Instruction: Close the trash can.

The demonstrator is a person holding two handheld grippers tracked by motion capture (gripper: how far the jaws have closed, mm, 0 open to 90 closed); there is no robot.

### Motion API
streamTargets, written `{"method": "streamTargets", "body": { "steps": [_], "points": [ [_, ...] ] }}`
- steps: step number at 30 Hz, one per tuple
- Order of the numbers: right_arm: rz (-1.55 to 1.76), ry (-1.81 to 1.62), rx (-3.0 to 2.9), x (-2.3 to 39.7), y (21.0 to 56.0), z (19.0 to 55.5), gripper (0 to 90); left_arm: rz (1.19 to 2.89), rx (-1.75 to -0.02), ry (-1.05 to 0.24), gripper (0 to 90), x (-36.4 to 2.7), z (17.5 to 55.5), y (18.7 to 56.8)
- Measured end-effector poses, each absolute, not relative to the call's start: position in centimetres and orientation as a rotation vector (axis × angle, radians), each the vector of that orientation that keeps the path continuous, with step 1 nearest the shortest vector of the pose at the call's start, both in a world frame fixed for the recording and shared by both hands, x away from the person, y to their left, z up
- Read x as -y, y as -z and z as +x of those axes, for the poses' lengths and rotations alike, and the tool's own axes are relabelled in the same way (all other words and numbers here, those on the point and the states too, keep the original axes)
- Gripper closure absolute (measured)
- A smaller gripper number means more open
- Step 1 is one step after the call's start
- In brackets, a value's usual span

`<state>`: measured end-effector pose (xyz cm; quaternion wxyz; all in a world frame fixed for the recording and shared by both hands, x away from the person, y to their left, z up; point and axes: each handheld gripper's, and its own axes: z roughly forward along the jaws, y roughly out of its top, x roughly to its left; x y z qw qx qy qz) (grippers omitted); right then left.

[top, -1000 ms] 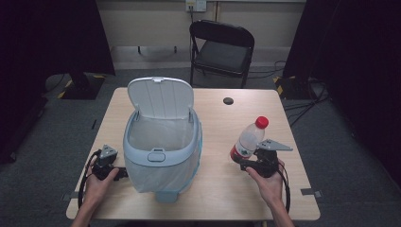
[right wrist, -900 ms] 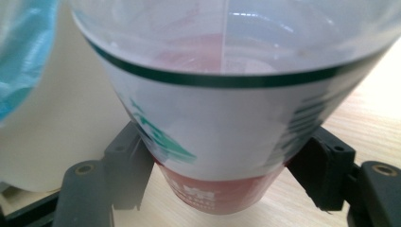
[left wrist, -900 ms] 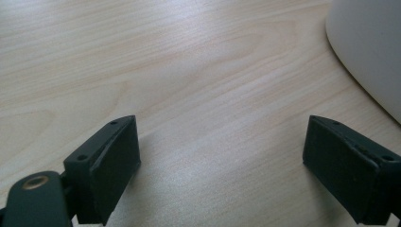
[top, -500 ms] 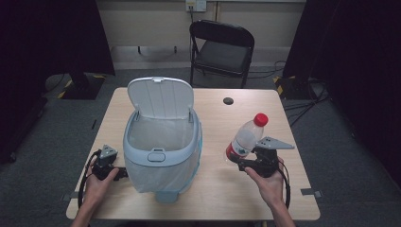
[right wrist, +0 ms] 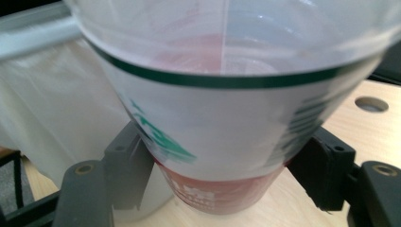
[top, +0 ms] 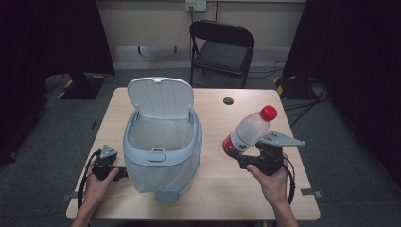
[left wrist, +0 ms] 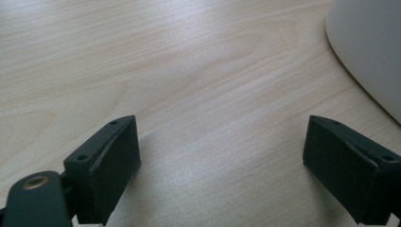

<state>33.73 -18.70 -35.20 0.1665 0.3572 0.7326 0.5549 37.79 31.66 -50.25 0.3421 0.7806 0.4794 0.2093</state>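
Here a clear plastic bottle (top: 247, 132) with a red cap and a red-and-white label is pinched at its lower body by the right gripper (top: 236, 158), one black jaw pressing each side of the label; it tilts, cap up and away, above the pale wood-grain table (top: 265, 194), just right of the rounded grey-blue bin (top: 163, 156) with its raised lid and translucent liner. The left gripper (left wrist: 222, 156) rests low beside the bin, its flat jaws spread wide over bare wood
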Motion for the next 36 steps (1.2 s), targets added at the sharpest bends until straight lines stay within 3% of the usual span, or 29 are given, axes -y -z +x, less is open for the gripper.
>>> {"method": "streamTargets", "body": {
  "steps": [10, 36],
  "points": [
    [0.926, -1.633, -2.031, 18.4, 31.3, 33.0, 28.8, 2.031, -1.245, -0.546, 11.2, -31.7, 37.8, 50.2],
    [0.697, -1.913, -1.899, 15.6, 25.8, 32.7, 28.8, 2.030, -1.247, -0.544, 11.2, -31.7, 37.8, 50.2]
  ]
}}
